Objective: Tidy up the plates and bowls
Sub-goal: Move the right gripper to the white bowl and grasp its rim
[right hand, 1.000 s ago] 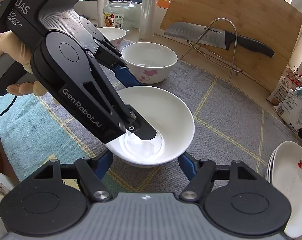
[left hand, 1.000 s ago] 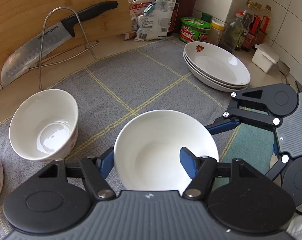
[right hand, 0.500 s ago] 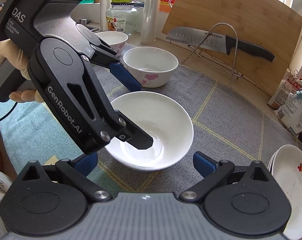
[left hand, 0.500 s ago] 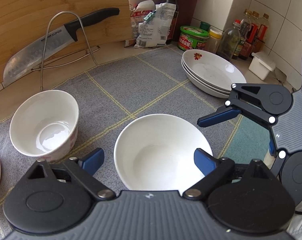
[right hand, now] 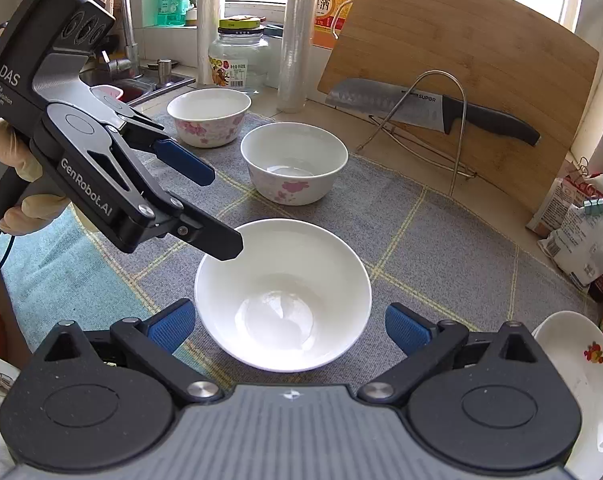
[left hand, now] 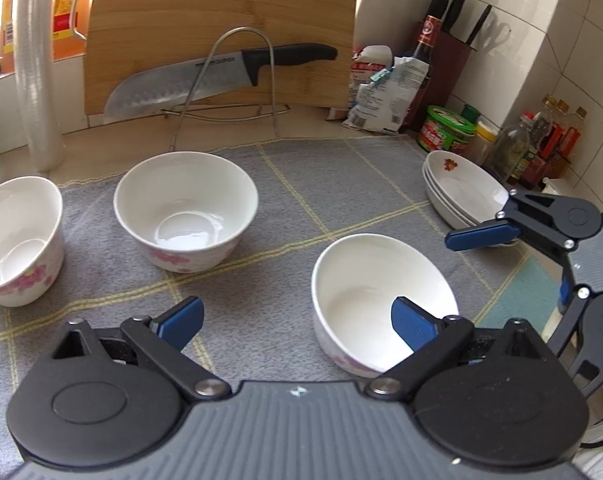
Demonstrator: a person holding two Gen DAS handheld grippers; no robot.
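Three white bowls with pink flowers stand on the grey mat (left hand: 341, 184). The near bowl (left hand: 377, 296) (right hand: 283, 292) stands free in front of both grippers. The middle bowl (left hand: 185, 208) (right hand: 293, 168) and the far bowl (left hand: 17, 240) (right hand: 209, 114) stand to its left. A stack of white plates (left hand: 465, 192) (right hand: 577, 376) sits at the right. My left gripper (left hand: 297, 320) (right hand: 221, 210) is open and empty, left of the near bowl. My right gripper (right hand: 287, 326) is open and empty, its fingers either side of the near bowl.
A bamboo cutting board (left hand: 221, 20) leans at the back with a knife (left hand: 221, 76) on a wire rack. Bags (left hand: 385, 92), jars and bottles (left hand: 513, 152) crowd the back right corner. A glass jar (right hand: 237, 56) and a sink (right hand: 141, 84) lie at the left.
My left gripper opened, let go of the near bowl and swung left. My right gripper also opened wide and drew back. The bowl now rests on the mat.
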